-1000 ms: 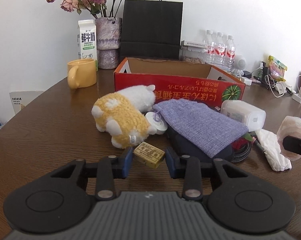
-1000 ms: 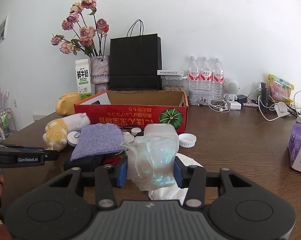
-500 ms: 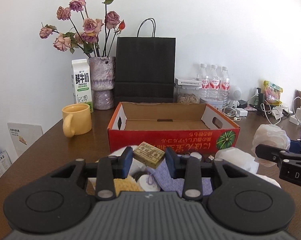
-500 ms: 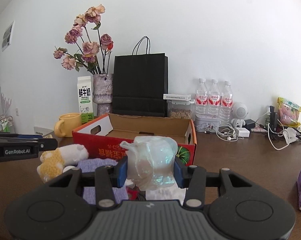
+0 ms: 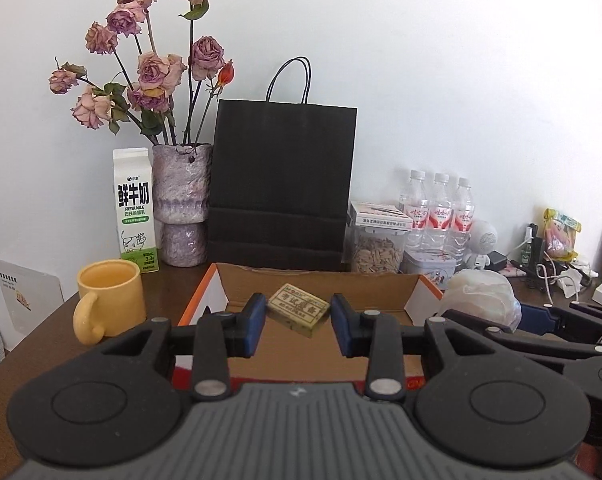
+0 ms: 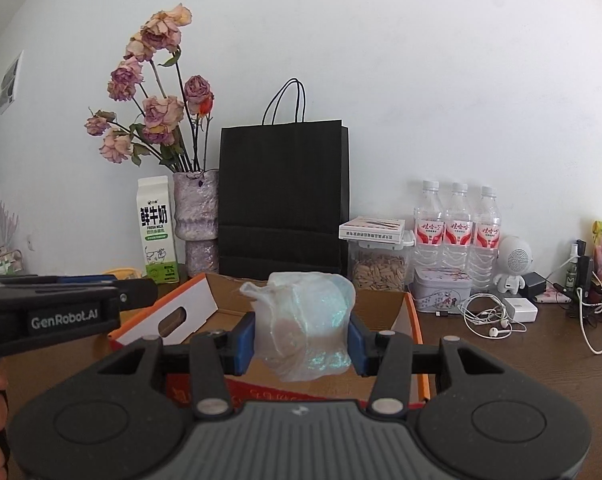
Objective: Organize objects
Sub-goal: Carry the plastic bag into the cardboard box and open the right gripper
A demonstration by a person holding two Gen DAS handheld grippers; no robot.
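Note:
My left gripper (image 5: 297, 320) is shut on a small yellow-green printed block (image 5: 299, 310), held tilted between the blue pads above the open cardboard box (image 5: 420, 300). My right gripper (image 6: 303, 338) is shut on a crumpled translucent plastic bag (image 6: 305, 320), also above the box (image 6: 181, 314), which is red and orange outside and brown inside. In the left wrist view the right gripper (image 5: 541, 322) with its bag (image 5: 481, 294) hangs at the box's right end. The right wrist view has the left gripper's body (image 6: 69, 312) at the left, with a hand below it.
A yellow mug (image 5: 109, 300) stands left of the box. Along the wall behind are a milk carton (image 5: 135, 208), a vase of dried roses (image 5: 181, 200), a black paper bag (image 5: 281, 184), a seed jar (image 5: 377, 248) and three water bottles (image 5: 441, 208). Earphones and cables (image 6: 493, 318) lie at the right.
Both grippers have risen and moved forward, from over the pile in front of the box to above its open top, each still holding its object. The pile has dropped out of view.

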